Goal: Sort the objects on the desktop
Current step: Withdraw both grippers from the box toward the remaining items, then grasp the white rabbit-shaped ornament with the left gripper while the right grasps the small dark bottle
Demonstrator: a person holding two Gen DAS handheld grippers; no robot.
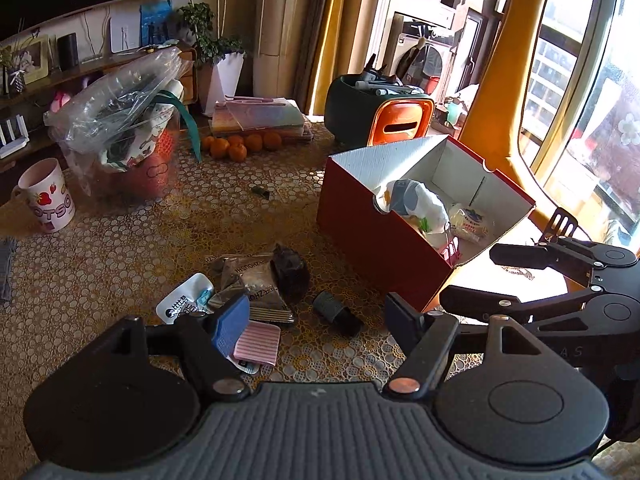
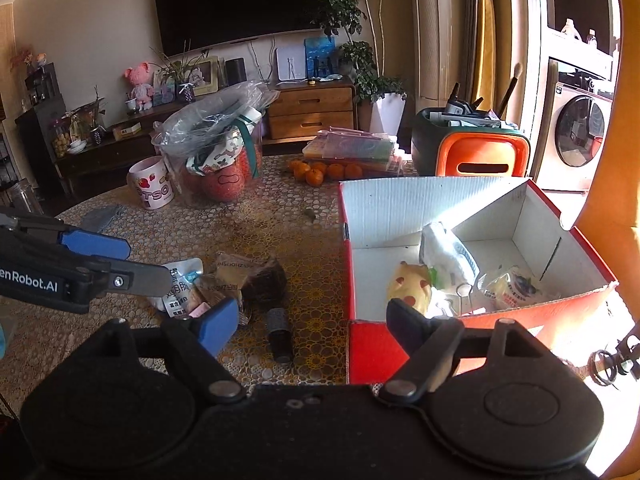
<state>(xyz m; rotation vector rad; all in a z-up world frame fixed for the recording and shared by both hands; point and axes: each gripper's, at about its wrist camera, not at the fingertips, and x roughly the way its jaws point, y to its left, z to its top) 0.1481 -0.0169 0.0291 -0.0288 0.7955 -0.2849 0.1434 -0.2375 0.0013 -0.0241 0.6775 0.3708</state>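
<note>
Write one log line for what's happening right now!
left tool: open, empty | right tool: open, empty | red box: holds packets | snack packets: on table

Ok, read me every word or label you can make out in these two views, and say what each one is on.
"enRobot.AI", cut off at the frame edge: left gripper.
"TSO", partly hidden: mug.
"ZHOUSH", upside down: brown packet.
White snack pouch: Chinese print, too small to read.
Packets in the red box: blurred.

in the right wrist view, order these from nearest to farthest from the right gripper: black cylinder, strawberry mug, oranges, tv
1. black cylinder, lying on the table just ahead of the right gripper, near its left finger.
2. strawberry mug, farther back on the left.
3. oranges, at the table's far edge, centre.
4. tv, on the back wall.
</note>
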